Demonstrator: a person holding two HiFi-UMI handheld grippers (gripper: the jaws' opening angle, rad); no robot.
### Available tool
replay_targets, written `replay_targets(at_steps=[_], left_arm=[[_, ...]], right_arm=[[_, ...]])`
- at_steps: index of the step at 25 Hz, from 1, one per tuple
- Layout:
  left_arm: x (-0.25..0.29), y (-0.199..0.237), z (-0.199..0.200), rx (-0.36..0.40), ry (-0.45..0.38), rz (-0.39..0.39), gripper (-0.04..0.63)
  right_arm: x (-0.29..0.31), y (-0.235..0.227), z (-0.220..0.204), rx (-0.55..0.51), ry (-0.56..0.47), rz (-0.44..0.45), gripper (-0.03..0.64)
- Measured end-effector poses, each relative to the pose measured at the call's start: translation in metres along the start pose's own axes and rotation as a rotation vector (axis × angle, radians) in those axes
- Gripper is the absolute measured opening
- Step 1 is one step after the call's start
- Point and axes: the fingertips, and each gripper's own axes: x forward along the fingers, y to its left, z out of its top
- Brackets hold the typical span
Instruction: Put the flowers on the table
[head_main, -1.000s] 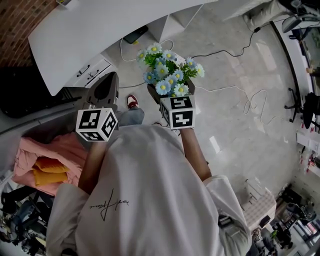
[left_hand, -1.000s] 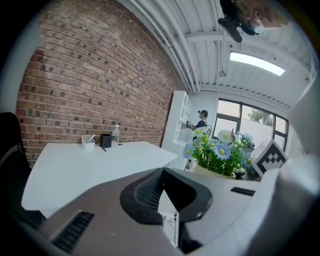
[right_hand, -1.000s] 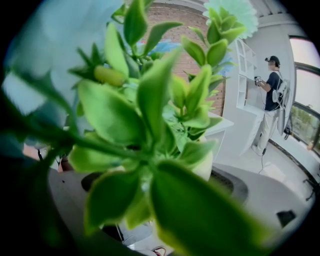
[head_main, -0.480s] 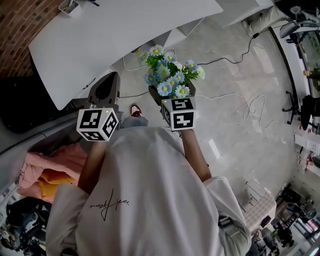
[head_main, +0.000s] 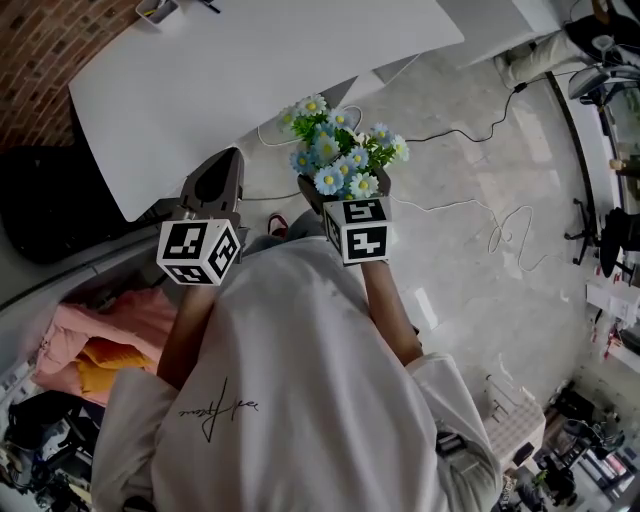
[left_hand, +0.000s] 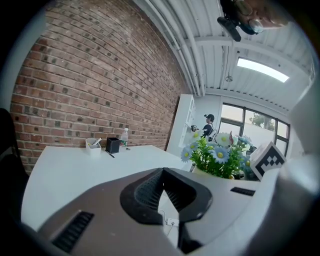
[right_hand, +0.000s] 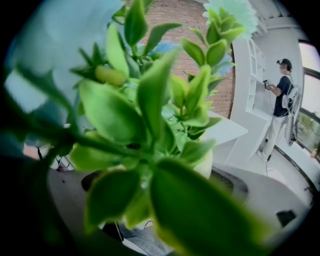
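A bunch of blue and white daisies (head_main: 340, 150) with green leaves stands in a small white pot (right_hand: 212, 167). My right gripper (head_main: 343, 190) is shut on that pot and holds it upright above the floor, just short of the white table (head_main: 250, 70). Leaves (right_hand: 150, 125) fill the right gripper view and hide most of the jaws. To the left, my left gripper (head_main: 228, 160) is shut with nothing in it, its tip near the table's near edge. The left gripper view shows the flowers (left_hand: 217, 155) to the right of its jaws, with the tabletop (left_hand: 75, 165) ahead.
At the table's far end by the brick wall stand a white cup (left_hand: 93, 145), a black holder (left_hand: 113, 144) and a bottle (left_hand: 124, 137). A dark chair (head_main: 50, 210) and pink and orange cloth (head_main: 90, 340) lie left. Cables (head_main: 500, 215) cross the floor. A person (right_hand: 280, 110) stands far off.
The white table has come nearer and fills more of the head view's top. Both grippers have edged toward it, the right one still holding the flower pot.
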Motion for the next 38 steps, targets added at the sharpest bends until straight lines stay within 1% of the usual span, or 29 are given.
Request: replay_targets(at_steps=[6,13,21,27,31,38], left_arm=[[0.001,0.009,-0.001,-0.005,0.008,0.017,0.002],[0.021,0.023,0.005,0.009,0.009,0.032,0.002],[0.066,0.045,0.036,0.02,-0.013,0.046,0.002],[0.106,0.053,0.051,0.023,-0.006,0.046,0.002],[0.128,0.061,0.061,0.024,-0.001,0.052,0.002],[0.165,0.073,0.079,0.024,-0.002,0.052,0.002]], right_arm=[[0.01,0.001,0.004,-0.003,0.009,0.012,0.502],[0.033,-0.012,0.016,0.005,-0.01,0.019,0.502],[0.068,-0.036,0.054,-0.003,-0.015,0.025,0.502],[0.096,-0.056,0.076,-0.003,-0.016,0.05,0.502],[0.113,-0.073,0.089,-0.014,-0.001,0.04,0.502],[0.136,-0.09,0.113,-0.004,-0.006,0.05,0.502]])
